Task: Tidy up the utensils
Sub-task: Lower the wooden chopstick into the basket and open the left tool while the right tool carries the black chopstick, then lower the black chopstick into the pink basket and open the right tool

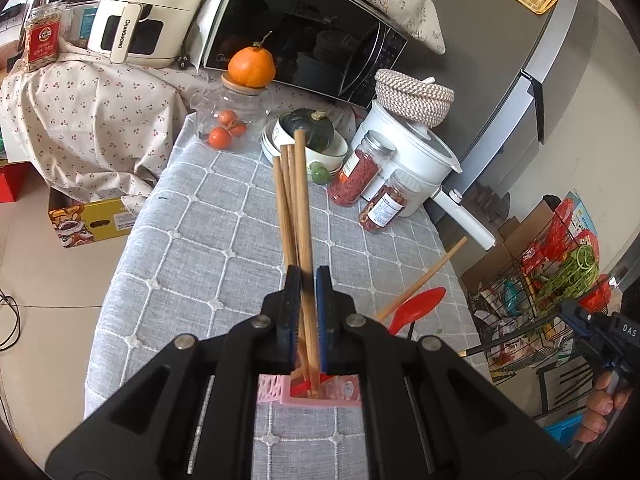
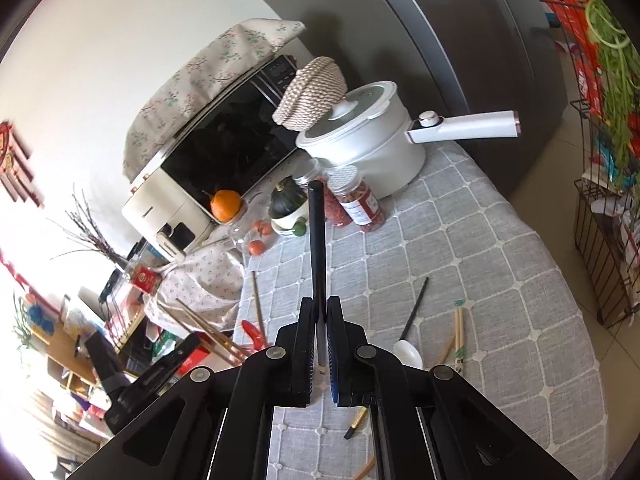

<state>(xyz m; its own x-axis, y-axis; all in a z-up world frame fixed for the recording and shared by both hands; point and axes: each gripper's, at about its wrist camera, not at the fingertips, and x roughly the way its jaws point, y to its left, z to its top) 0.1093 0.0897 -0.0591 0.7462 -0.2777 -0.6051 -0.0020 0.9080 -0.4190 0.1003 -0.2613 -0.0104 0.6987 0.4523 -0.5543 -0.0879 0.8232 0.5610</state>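
1. The left claw (image 1: 308, 280) is pressed together on a bundle of wooden chopsticks (image 1: 298, 200), which is pinched low on its length; the long free ends fan out ahead of the claw.
2. Just beneath that claw, a pink holder (image 1: 276, 394) is seen, with the lower tips of the bundle inside it or at its mouth; which cannot be told.
3. The sticks are judged light, stiff and smooth, so slipping or splaying is likely unless they are gripped near the middle.
4. The right claw (image 2: 320, 308) is closed on a black-handled utensil (image 2: 317, 240), held near its lower end and pointing forward.
5. Ahead of the right claw, loose on the worktop (image 2: 500, 280), a white spoon (image 2: 408, 350) and a sleeved pair of chopsticks (image 2: 459, 332) are left; thin handles are best taken mid-length.
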